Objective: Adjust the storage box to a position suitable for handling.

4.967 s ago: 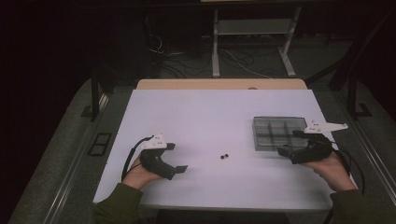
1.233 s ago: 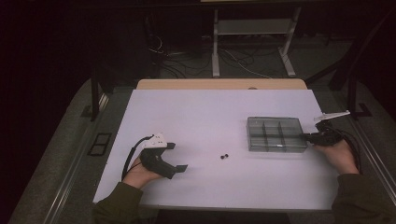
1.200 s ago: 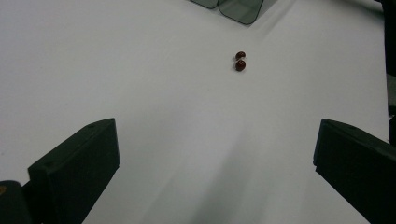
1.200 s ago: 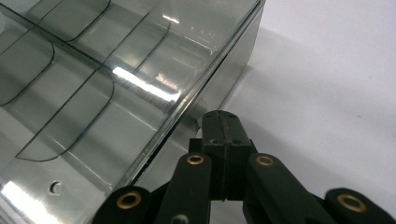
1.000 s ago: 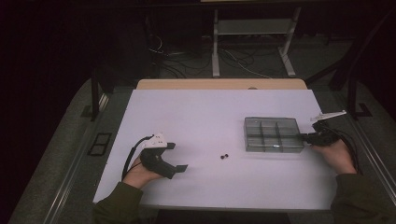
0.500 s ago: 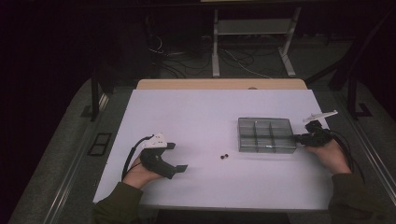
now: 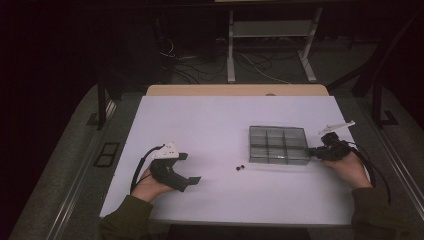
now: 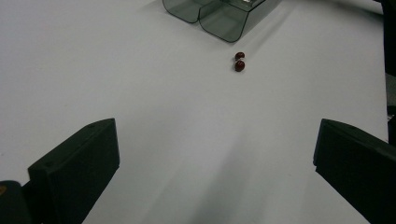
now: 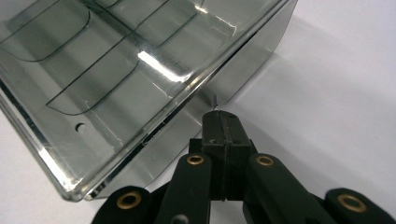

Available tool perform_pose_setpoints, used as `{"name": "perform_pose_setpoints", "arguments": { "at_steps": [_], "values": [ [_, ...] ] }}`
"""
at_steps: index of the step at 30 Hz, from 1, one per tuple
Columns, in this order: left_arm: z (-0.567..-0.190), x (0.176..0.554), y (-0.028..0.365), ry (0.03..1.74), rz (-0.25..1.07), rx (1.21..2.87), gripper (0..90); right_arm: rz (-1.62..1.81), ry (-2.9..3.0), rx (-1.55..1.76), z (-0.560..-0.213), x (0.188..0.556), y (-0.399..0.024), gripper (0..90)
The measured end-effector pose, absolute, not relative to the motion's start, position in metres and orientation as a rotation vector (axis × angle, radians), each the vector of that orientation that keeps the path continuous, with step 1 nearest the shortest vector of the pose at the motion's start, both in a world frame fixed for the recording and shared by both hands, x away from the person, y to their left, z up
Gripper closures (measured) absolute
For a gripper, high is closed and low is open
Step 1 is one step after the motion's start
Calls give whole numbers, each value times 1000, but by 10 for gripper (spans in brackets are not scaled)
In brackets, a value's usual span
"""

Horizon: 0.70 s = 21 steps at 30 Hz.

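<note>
Tray: clear smoky compartment tray [image 7: 278,144] on white table [image 7: 210,125], right of centre; it has been slid leftward across the table over the last few secs, toward the middle.
Right gripper [image 7: 316,151]: jaws shut tight together, tip pressed against the tray's right edge; in the right gripper view the closed tip [image 9: 223,140] is seen touching the tray wall [image 9: 154,79]; nothing is clamped between the jaws, so the tray is being pushed, not gripped.
Beads: two small dark red beads [image 8: 239,62] lying touching each other on the table, just beside the tray's near-left corner; gap to the tray is now much smaller than before.
Left gripper [image 7: 186,167]: jaws held wide open, nothing between them; resting at table's left, unmoved, aimed at the beads.
Meaning: tray prob. being brought within reach of the beads; next step likely pick-up of a bead by left gripper and drop into a compartment.
</note>
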<state>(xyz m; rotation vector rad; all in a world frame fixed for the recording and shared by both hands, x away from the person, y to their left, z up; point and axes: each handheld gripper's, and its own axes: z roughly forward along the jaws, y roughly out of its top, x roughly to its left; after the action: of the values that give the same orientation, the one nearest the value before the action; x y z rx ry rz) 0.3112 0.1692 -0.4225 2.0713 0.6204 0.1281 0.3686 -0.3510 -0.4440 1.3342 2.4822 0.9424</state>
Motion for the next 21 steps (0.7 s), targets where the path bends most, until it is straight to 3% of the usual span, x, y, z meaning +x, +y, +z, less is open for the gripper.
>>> {"name": "perform_pose_setpoints", "arguments": {
  "at_steps": [21],
  "values": [
    [-422, 311, 168, 614, 131, 2072, 0, 974, 2548, 1239, -444, 384, -313, 891]
  ]
}}
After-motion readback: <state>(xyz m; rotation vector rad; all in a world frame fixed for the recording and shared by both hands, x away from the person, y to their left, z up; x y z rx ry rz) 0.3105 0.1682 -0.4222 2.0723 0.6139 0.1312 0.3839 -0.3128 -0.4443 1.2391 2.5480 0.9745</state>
